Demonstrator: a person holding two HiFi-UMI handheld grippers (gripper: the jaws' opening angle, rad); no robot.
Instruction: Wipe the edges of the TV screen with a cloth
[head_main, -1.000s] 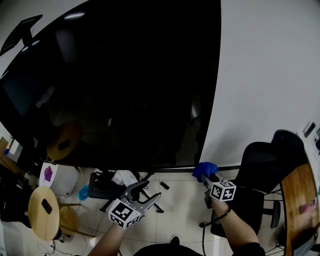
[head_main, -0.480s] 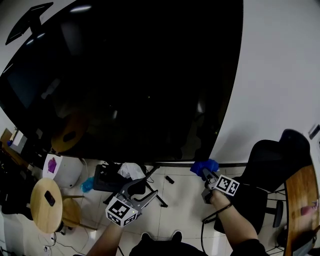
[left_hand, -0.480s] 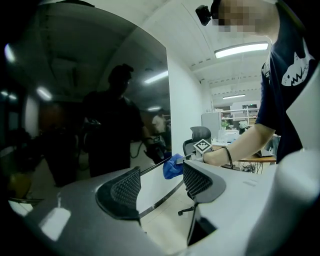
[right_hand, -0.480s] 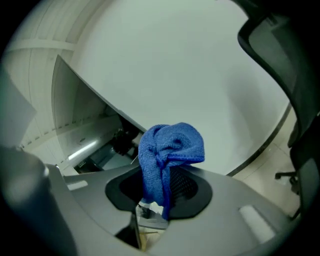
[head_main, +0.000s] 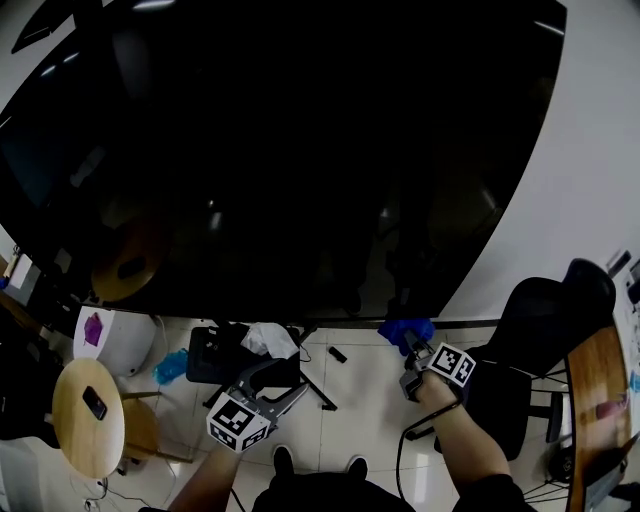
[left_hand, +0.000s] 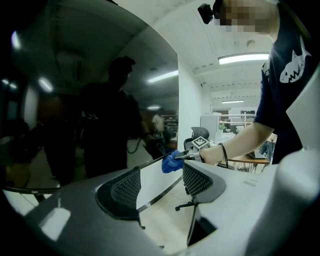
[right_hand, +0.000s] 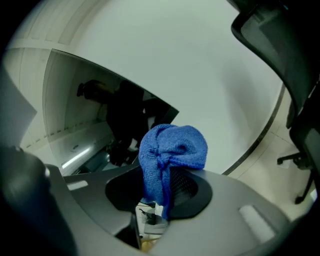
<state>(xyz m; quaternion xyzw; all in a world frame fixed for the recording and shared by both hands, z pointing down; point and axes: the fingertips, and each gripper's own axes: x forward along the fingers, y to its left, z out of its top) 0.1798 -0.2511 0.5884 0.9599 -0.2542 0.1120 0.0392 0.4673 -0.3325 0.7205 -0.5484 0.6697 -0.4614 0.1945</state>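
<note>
One edge begun: right tongs (head_main: 409, 346), clenching the blue cloth (head_main: 404, 328), slid left from the TV (head_main: 300, 150) corner; left tongs (head_main: 288, 384) released.

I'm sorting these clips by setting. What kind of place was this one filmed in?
Probably an office or meeting room. A very large TV screen fills most of the head view, a black swivel office chair stands beside it on a tiled floor, and the left gripper view shows ceiling strip lights.
</note>
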